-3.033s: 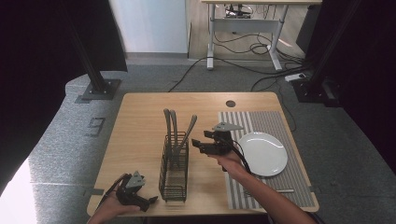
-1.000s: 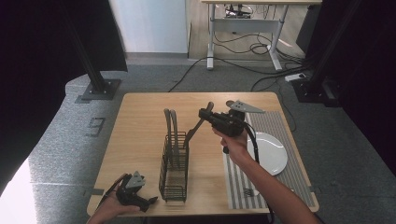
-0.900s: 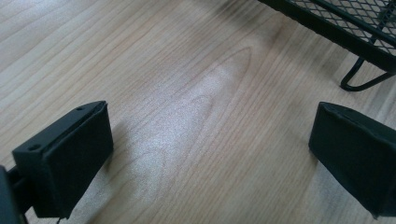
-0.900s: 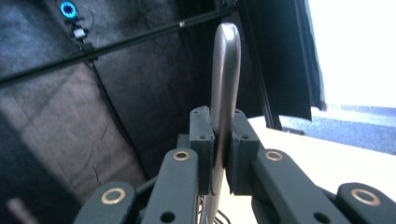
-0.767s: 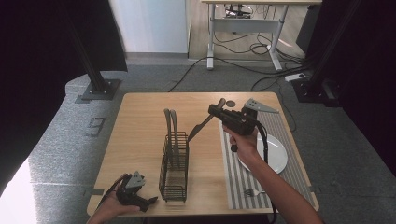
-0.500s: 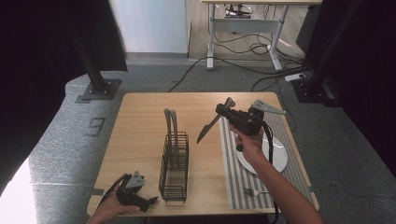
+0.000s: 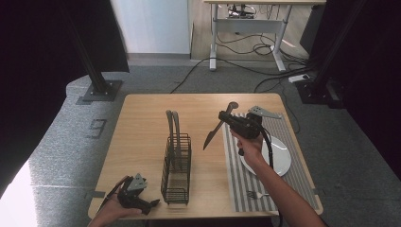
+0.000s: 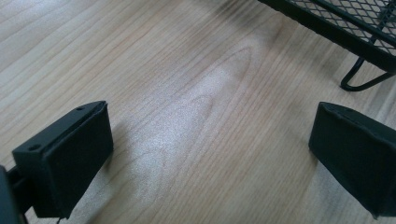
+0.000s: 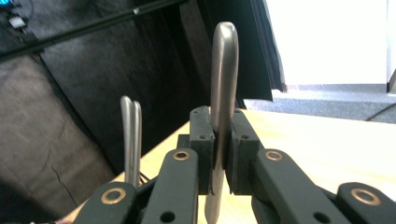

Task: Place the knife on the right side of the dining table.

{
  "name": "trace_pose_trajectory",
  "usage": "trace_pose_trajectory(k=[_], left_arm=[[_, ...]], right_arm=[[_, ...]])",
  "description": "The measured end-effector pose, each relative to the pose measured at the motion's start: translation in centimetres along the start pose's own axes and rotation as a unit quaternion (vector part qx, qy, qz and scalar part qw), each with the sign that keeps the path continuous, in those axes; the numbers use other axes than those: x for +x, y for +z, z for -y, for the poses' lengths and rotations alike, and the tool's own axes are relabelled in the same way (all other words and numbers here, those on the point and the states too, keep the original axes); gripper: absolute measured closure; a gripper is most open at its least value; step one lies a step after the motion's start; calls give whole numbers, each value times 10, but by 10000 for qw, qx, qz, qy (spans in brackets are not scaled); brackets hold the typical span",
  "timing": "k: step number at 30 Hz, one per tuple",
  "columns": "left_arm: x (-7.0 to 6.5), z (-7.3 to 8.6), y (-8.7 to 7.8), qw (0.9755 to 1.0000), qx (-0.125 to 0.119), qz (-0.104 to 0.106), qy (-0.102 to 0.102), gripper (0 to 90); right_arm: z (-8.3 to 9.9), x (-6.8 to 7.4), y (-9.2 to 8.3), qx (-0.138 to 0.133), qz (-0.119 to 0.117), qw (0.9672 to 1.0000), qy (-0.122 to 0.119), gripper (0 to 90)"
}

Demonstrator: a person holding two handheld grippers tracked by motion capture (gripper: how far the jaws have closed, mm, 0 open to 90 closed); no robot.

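**Steel knife in the air, place setting waiting below**

Wooden table (image 7: 142, 123) lies bare under your left gripper (image 7: 137, 198), whose jaws stand wide apart with nothing between them; the mesh cutlery caddy (image 7: 176, 165) sits just to its right, two utensil handles (image 7: 173, 124) standing up at the far end. Leave that hand parked.

To the right of the caddy, your right gripper (image 7: 226, 119) is clamped on the knife (image 7: 211, 135). Seen from the right gripper view, the pads pinch the knife (image 9: 223, 84) along its length, with the rounded end rising above the jaws. From above, the blade slants down and left, away from the gripper, over bare wood.

Next comes the setdown, probably. The striped placemat (image 7: 246, 184) and white plate (image 7: 279, 158) lie below and right of the tool, a fork (image 7: 255, 194) near the mat's front edge. Level your wrist before lowering, so the knife lands flat beside the plate rather than tip-first, and release only once it rests.
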State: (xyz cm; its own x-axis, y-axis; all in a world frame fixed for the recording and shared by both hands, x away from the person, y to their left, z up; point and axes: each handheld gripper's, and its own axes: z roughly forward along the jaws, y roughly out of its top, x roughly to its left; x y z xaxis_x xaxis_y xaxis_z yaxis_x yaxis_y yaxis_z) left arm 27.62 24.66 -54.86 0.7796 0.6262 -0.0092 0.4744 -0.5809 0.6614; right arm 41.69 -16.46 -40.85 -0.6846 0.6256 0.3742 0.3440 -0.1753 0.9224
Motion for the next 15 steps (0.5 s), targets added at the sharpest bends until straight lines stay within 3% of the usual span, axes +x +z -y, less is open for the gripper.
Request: trace_pose_trajectory(k=[15], left_arm=[[0,0,0,10000,1,0,0,0]], right_arm=[[10,-18,6,197,337,9992,-47,827]])
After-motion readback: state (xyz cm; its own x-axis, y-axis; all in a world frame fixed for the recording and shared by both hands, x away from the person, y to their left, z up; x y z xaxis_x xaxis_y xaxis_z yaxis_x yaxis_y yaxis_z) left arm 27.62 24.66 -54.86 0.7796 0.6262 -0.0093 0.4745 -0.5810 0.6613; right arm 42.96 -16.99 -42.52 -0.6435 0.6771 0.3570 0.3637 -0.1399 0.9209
